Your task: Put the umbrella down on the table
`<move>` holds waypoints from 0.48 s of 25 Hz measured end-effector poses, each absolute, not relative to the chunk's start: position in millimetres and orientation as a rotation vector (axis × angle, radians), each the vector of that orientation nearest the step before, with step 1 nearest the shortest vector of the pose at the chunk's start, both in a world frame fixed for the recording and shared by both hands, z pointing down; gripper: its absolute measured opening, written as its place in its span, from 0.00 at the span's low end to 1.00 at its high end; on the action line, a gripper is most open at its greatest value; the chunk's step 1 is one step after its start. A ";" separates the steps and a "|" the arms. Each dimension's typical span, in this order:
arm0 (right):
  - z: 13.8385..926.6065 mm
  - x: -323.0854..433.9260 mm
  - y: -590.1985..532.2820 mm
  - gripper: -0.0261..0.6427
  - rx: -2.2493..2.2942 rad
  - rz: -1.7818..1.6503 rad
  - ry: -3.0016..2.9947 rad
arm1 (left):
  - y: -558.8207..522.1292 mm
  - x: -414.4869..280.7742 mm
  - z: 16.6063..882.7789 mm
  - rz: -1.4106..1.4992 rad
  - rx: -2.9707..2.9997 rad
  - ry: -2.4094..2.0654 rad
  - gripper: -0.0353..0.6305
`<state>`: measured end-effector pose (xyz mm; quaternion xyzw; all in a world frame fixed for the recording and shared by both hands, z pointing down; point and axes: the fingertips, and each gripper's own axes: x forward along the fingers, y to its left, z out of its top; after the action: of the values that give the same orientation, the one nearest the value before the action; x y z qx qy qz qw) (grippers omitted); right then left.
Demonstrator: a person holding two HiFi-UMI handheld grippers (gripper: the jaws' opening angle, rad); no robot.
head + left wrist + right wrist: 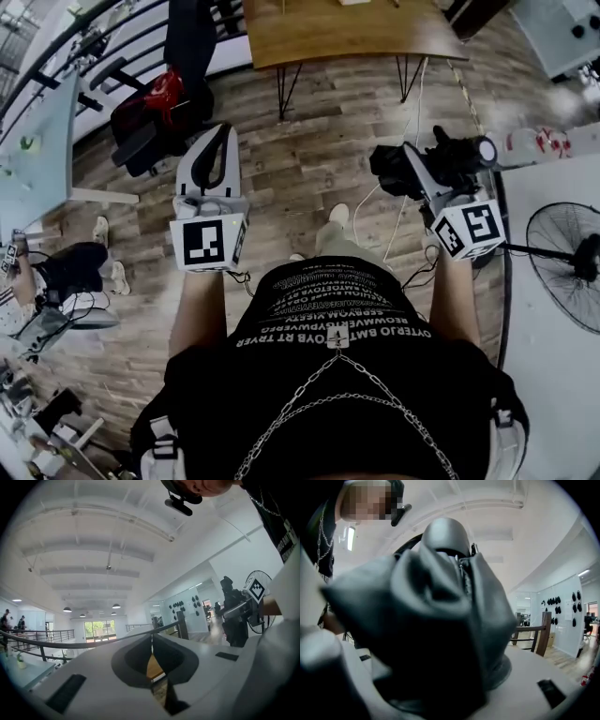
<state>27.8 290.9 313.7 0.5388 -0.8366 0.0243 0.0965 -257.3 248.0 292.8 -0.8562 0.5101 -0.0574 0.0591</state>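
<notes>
The left gripper (pixel 221 136), at 10 o'clock in the head view, has its jaws pressed together with nothing between them; its own view shows the dark pads (pixel 140 656) meeting along one seam. It gives the load no support.

At 2 o'clock the right gripper (pixel 433 183) holds the folded black umbrella (pixel 398 169) with its jaws spread wide around the bundle, in the air above the floor and clear of every surface. The grip seems to bear on loose folds of cloth, so the bundle may slide or sag out while it is carried. The wooden table (pixel 347 33) at 12 o'clock is well apart, across open floor. The white table (pixel 553 375) at 3 o'clock is near, but a fan (pixel 567 251) stands there and a careless swing could strike it.

In the right gripper view the umbrella (pixel 440 611) fills the picture, hiding most of the jaws and where the pads bite. Its full length is hard to make out, and which table is meant cannot be told.
</notes>
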 end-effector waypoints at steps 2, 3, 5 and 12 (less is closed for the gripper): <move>319.0 35.6 277.4 0.46 1.586 0.092 -2.483 | 234.4 -260.8 294.0 -0.168 -2.581 1.602 0.10; 322.4 40.6 271.6 0.46 1.586 0.104 -2.484 | 228.3 -260.5 295.1 -0.165 -2.572 1.627 0.10; 331.3 52.2 260.8 0.46 1.589 0.123 -2.482 | 218.0 -252.2 299.7 -0.164 -2.561 1.646 0.10; 347.3 98.0 224.2 0.46 1.595 0.141 -2.492 | 181.1 -194.8 312.1 -0.169 -2.593 1.612 0.10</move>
<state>98.0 224.2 347.3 0.5363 -0.8379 0.0474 0.0894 -194.8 181.1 312.1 -0.8472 0.5267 -0.0551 0.0419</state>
